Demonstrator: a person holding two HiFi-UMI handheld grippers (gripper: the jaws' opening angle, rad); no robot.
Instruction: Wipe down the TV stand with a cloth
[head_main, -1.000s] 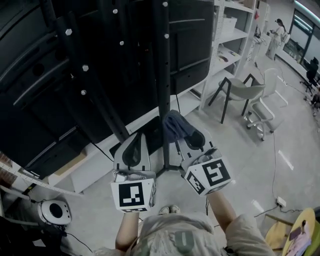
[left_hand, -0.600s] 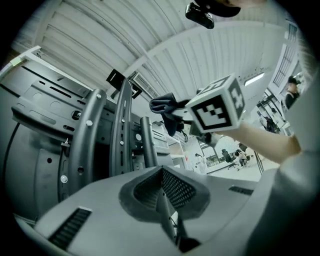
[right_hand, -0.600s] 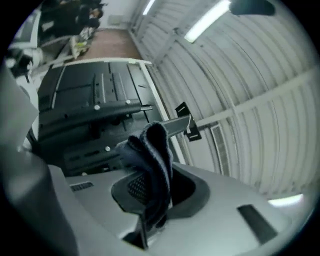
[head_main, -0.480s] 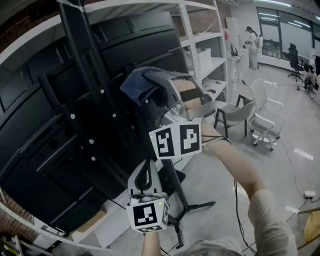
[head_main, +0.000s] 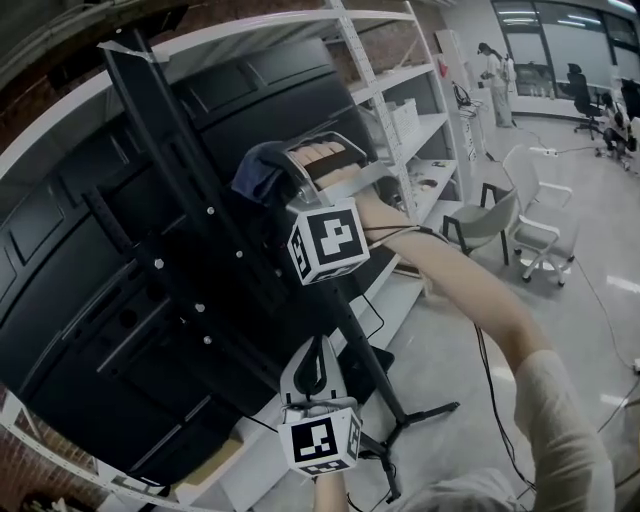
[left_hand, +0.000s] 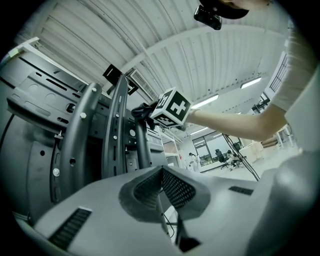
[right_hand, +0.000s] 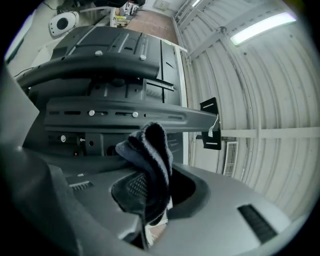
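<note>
The right gripper had its jaws clamped on a dark cloth, and the bunched folds rose above the pads and hid their tips. Whether the cloth actually touched the black TV stand was hard to judge from that gripper's view. In the head view it sat right against one of the stand's uprights, high up. The left gripper had its jaws pressed together with nothing between them. It hung low, well apart from the right one, near the stand's lower post. The dark panel mounted on the stand ran out of the head view at the left edge, and the stand's foot showed only in part beside the left gripper's marker cube. White shelving stood close behind the stand. To the right, open floor reached past a chair.
</note>
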